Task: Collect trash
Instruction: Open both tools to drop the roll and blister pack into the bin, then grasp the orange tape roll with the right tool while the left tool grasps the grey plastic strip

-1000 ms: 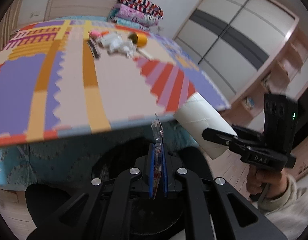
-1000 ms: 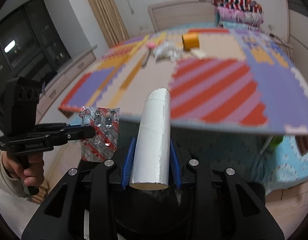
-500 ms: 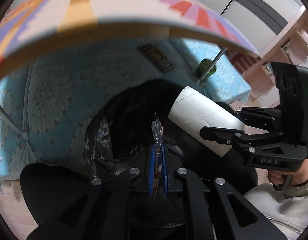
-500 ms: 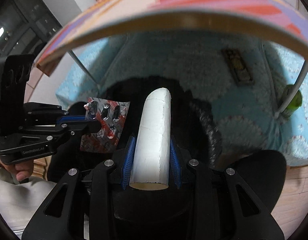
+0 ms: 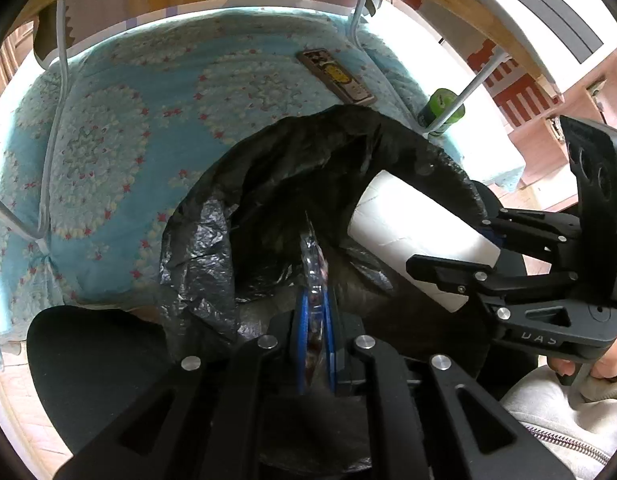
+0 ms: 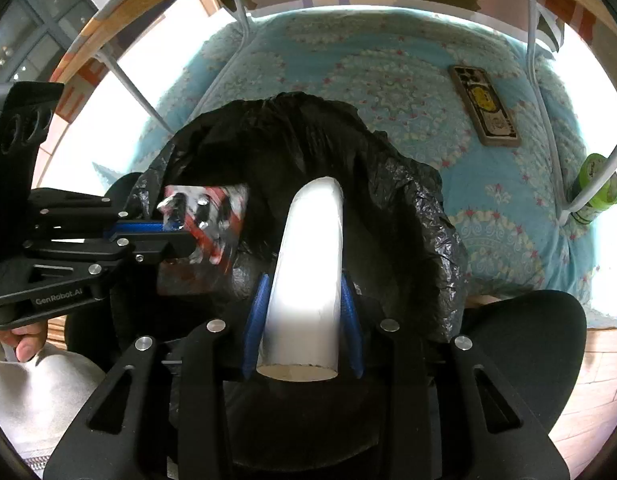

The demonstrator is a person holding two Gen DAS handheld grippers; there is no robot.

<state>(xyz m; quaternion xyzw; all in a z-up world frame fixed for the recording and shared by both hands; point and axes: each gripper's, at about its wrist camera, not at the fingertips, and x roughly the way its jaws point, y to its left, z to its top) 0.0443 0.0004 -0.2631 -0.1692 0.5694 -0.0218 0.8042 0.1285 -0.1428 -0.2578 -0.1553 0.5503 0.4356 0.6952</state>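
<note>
My left gripper (image 5: pixel 314 300) is shut on a red and silver pill blister pack (image 5: pixel 313 256), seen edge-on; the pack (image 6: pixel 212 220) also shows flat in the right wrist view, held by the left gripper (image 6: pixel 176 232). My right gripper (image 6: pixel 304 292) is shut on a white cardboard tube (image 6: pixel 308 264); the tube (image 5: pixel 412 236) also shows in the left wrist view, held by the right gripper (image 5: pixel 468 248). Both items hang over the open mouth of a black trash bag (image 5: pixel 292 168), which also shows in the right wrist view (image 6: pixel 420 208).
The bag sits under a table on a blue patterned quilt (image 5: pixel 120 132). White metal table legs (image 5: pixel 52 120) stand at both sides. A remote control (image 6: pixel 484 106) lies on the quilt, and a green bottle (image 6: pixel 594 188) stands by a right leg.
Both grippers have dropped from table height to below the table edge. They now hold the blister pack and tube down over the open bag mouth.
</note>
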